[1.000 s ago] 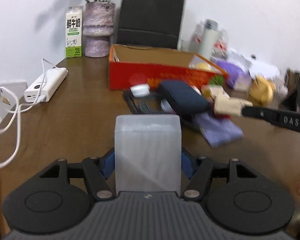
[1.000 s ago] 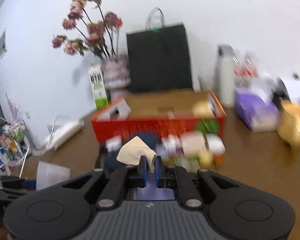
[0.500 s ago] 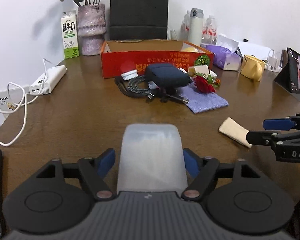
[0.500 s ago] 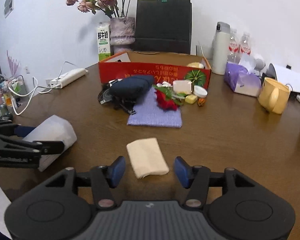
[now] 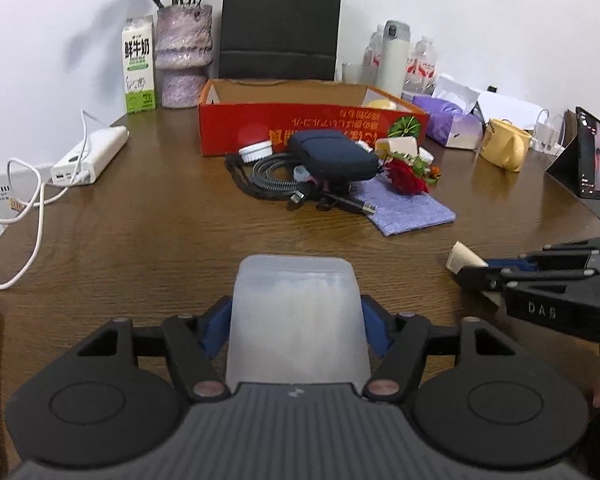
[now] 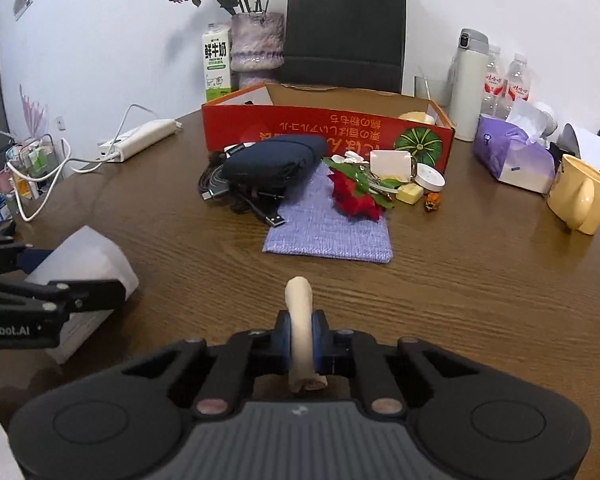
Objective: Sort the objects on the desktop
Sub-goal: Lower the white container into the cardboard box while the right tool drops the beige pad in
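Half a second ago our right gripper (image 6: 300, 344) stood wide over the beige cloth (image 6: 299, 320) lying flat on the wooden table (image 6: 460, 280); now its blue pads are pinched tight on that cloth, which is squeezed into a narrow upright fold between them, its front end sticking out past the fingertips. Our left gripper (image 5: 296, 320) has kept its hold on the translucent white plastic container (image 5: 296, 316). Its jaws are closing at this moment, both blue pads against the container's sides. From the right wrist view the container (image 6: 84, 268) sits low at the left, close to the table.

Farther up the table lies a purple woven cloth (image 6: 328, 232), with a red artificial rose (image 6: 356, 196) resting on its far right corner. Left of the rose a dark navy pouch (image 6: 272, 160) sits on a tangle of black cables (image 6: 228, 192), one USB plug reaching onto the purple cloth. Right of the rose we see a small yellow block (image 6: 410, 194), a white round tin (image 6: 430, 178) and a white rectangular box (image 6: 392, 164).

Behind these stands the open red cardboard box (image 6: 328, 128). To its right are a purple tissue pack (image 6: 512, 156) and a yellow mug (image 6: 580, 200); to its left a white power strip (image 6: 144, 140). At the wall stand a milk carton (image 6: 217, 64), a vase of dried flowers (image 6: 256, 44) and a black paper bag (image 6: 344, 32).
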### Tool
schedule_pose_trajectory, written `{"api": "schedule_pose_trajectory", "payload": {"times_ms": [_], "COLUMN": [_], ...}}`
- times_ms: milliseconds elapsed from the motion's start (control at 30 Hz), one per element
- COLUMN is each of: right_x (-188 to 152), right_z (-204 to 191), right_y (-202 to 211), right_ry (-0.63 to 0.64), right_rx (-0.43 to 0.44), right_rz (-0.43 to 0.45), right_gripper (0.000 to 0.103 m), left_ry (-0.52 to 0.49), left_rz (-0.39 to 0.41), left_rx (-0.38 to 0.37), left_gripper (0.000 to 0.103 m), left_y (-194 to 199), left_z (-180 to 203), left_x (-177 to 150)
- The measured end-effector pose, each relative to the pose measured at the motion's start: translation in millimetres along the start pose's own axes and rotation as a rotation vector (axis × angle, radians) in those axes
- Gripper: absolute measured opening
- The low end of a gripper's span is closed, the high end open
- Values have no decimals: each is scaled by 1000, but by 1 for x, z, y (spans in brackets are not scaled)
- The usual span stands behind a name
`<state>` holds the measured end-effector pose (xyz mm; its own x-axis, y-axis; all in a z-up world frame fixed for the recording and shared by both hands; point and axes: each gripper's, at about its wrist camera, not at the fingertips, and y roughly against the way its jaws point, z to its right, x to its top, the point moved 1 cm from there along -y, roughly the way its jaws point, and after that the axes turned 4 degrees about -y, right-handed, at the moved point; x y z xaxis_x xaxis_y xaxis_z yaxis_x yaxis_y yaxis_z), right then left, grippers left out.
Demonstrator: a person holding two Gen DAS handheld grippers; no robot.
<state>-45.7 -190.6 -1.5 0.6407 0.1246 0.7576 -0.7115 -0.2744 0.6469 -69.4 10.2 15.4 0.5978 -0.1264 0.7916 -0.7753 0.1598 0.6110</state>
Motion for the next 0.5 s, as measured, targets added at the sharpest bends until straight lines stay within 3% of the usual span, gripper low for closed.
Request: {"api": "schedule_pose_trajectory", "payload": {"times_ms": [133,267,367,500], "right_x": [3,27,58,119], "right_z": [5,13,21,32], "right_y": [16,33,32,16], "right_ry": [-50,-89,-94,-77], "right_rx": [11,37,54,53], "right_rz": [36,111,148,196], "right_gripper": [8,8,8,8], "left_ry": [2,45,75,76], "left_rz": [35,58,87,142], "left_rx": [2,-32,-24,-7], "left_gripper": [67,67,67,67], "left_y": [8,8,2,-15], "left_z": [1,-8,-18,-42], "left_x": [7,28,60,131]}}
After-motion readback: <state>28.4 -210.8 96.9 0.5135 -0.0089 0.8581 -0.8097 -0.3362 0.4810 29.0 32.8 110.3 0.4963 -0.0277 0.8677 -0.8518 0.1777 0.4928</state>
